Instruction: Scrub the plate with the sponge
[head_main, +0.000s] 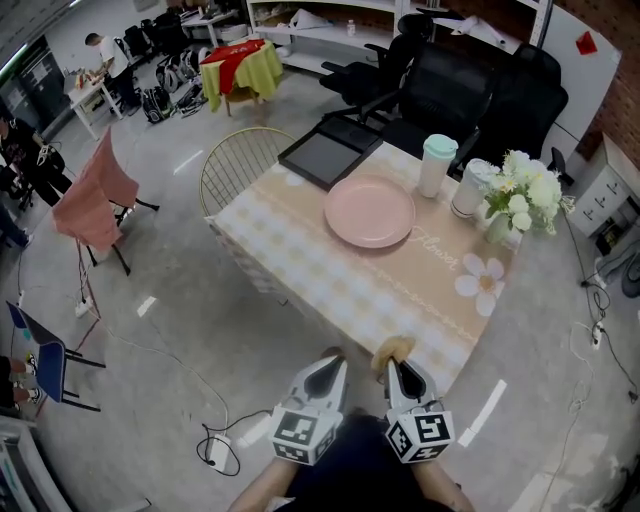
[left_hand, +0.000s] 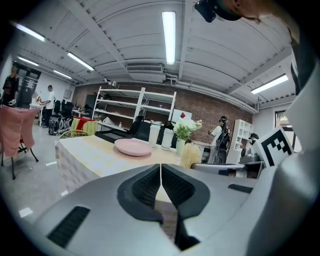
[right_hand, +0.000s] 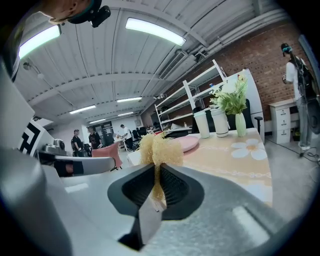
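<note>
A pink plate (head_main: 369, 211) lies on the far half of the table (head_main: 330, 275), by a cup and a vase. It shows small in the left gripper view, the plate (left_hand: 133, 147), and behind the sponge in the right gripper view, the plate (right_hand: 187, 143). My right gripper (head_main: 392, 362) is at the table's near edge, shut on a yellow sponge (head_main: 392, 349), whose fluffy top (right_hand: 160, 148) sticks up above the jaws. My left gripper (head_main: 335, 360) is beside it, shut with nothing in it, jaws touching (left_hand: 160, 176).
On the table's far side stand a mint-lidded cup (head_main: 435, 165), a white cup (head_main: 469, 188), a vase of white flowers (head_main: 520, 195) and a dark tray (head_main: 330, 152). Black office chairs (head_main: 440, 85) and a wire chair (head_main: 240, 165) ring the table. A cable (head_main: 215, 440) lies on the floor.
</note>
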